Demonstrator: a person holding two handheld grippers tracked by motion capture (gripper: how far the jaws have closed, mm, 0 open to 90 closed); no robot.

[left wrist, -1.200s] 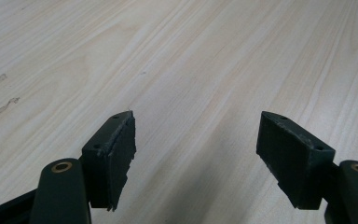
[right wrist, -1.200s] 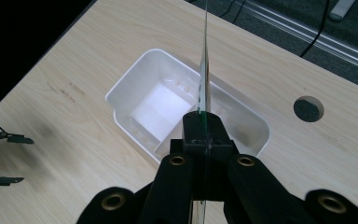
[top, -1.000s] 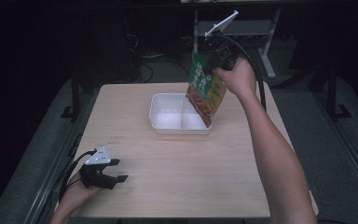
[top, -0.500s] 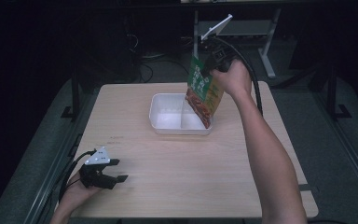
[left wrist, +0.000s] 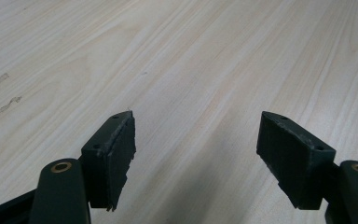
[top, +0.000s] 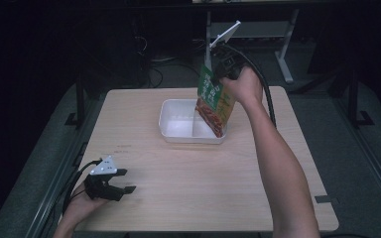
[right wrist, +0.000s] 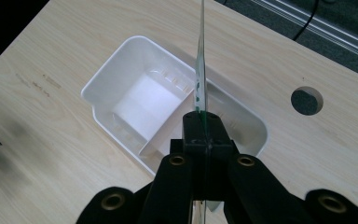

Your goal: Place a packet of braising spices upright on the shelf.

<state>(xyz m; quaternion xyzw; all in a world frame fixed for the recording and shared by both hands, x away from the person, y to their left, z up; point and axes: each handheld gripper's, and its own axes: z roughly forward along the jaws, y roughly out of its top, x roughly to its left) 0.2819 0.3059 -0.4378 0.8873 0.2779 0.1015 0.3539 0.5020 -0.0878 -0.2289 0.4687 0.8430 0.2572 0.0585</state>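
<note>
**Flat food pouch hangs over the divided tray**

Darkness surrounds the pale wooden table (top: 198, 188), with cables and frame legs faintly visible beyond its far edge. At the centre of the high view, toward the upper half, sits a white plastic tray (top: 178, 135) with rounded corners, split by a low wall into two compartments; both look bare in the right gripper view (right wrist: 144, 100).

Your right gripper (top: 222, 69) has its jaws pressed together on the top edge of a green and red food pouch (top: 213, 101). It hangs with its long axis running steeply down, the lower end tipped slightly toward the right of the frame, over the tray's right-hand compartment; whether it touches the tray cannot be told. From the right gripper view you see the pouch edge-on, a thin line (right wrist: 200, 70).

Your left gripper (top: 120, 181) rests at the lower left of the high view, jaws apart, nothing between them.
</note>
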